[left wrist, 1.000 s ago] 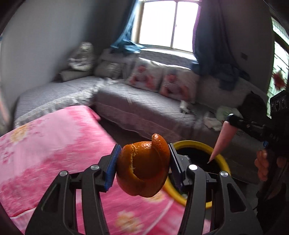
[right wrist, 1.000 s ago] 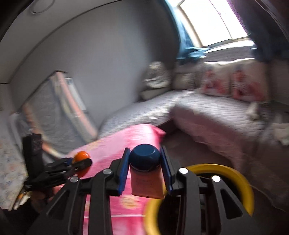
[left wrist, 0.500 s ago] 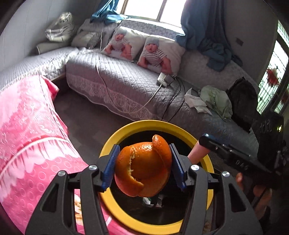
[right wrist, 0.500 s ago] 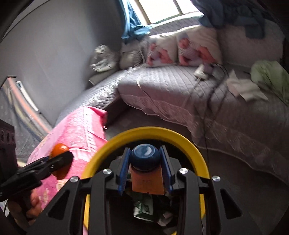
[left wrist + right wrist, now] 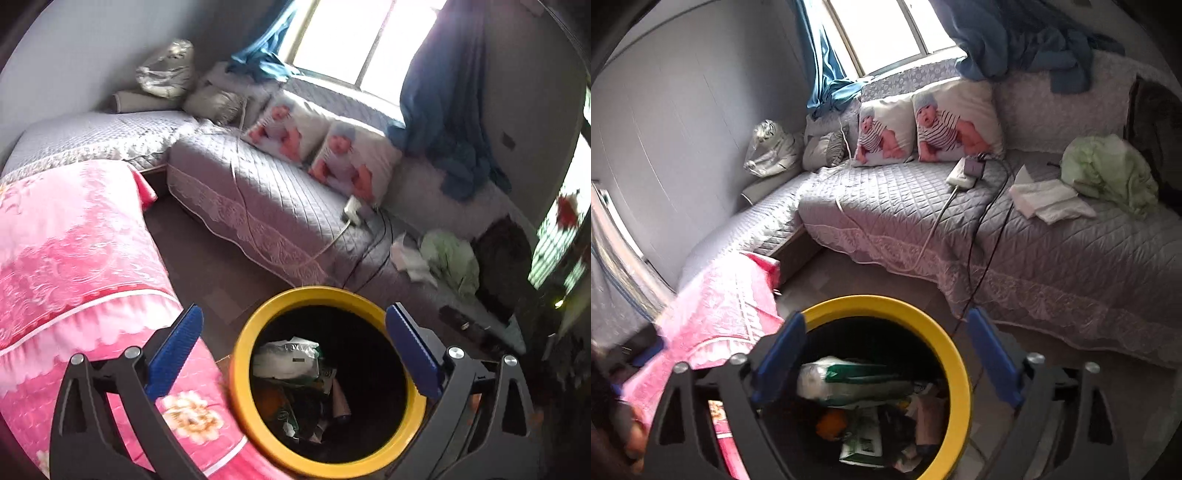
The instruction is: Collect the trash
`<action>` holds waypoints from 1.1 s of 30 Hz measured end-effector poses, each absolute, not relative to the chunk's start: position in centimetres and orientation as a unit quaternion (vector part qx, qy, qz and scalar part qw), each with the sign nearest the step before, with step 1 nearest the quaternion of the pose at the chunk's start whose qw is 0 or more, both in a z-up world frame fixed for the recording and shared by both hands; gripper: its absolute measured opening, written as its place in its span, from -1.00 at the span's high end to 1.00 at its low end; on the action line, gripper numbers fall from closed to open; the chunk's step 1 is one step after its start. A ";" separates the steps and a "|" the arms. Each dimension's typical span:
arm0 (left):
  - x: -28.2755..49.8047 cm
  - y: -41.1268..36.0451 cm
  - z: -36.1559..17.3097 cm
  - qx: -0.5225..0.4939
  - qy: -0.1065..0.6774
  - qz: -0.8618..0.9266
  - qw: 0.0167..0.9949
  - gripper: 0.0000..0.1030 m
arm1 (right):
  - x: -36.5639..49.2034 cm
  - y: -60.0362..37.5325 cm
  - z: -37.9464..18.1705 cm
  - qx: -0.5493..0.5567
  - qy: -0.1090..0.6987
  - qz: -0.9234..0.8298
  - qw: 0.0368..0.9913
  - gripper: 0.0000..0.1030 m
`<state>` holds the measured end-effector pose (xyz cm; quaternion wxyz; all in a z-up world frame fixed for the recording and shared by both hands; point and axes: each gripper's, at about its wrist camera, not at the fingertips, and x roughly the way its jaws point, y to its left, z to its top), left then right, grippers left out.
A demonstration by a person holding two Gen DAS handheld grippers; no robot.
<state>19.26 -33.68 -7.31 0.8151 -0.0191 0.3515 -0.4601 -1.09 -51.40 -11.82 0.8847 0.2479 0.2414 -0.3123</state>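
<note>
While both our left gripper [image 5: 293, 354] and right gripper [image 5: 886, 360] hang spread and empty over the yellow bin [image 5: 243, 354], its trash [image 5: 288, 360] looks light, crumply, best pinched by an edge

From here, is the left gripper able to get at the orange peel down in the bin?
Probably yes. The left gripper is open right above the bin, whose mouth is uncovered. The peel lies low among other trash, partly shadowed, so a deep reach down would be needed.

Bin [image 5: 240, 391] stands between bedspread [image 5: 74, 258] and sofa [image 5: 280, 218].
</note>
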 end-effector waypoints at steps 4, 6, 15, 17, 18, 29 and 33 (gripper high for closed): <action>19.8 -29.1 -6.2 -0.049 0.338 -0.445 0.828 -0.84 | 1.3 -50.4 -12.3 0.193 0.263 -0.359 0.874 -0.86; 19.8 -26.9 -6.0 -0.053 0.329 -0.430 0.839 -0.84 | 2.5 -49.9 -13.0 0.181 0.272 -0.360 0.874 -0.86; 17.3 -13.4 -2.6 -0.041 0.231 -0.289 0.928 -0.84 | 4.0 -42.3 -8.7 0.161 0.228 -0.298 0.913 -0.86; 16.0 -10.0 -1.3 -0.042 0.200 -0.254 0.945 -0.84 | 3.9 -38.4 -6.0 0.133 0.202 -0.266 0.933 -0.86; 15.2 -8.4 -0.6 -0.041 0.185 -0.239 0.952 -0.84 | 3.8 -36.9 -4.8 0.120 0.191 -0.254 0.940 -0.86; 4.3 1.1 2.7 -0.004 0.090 -0.092 0.992 -0.84 | -0.1 -22.3 0.5 0.055 0.098 -0.106 0.988 -0.86; 1.3 2.5 1.7 -0.024 0.082 -0.052 0.995 -0.84 | -1.8 -19.3 -0.8 0.034 0.075 -0.112 0.990 -0.86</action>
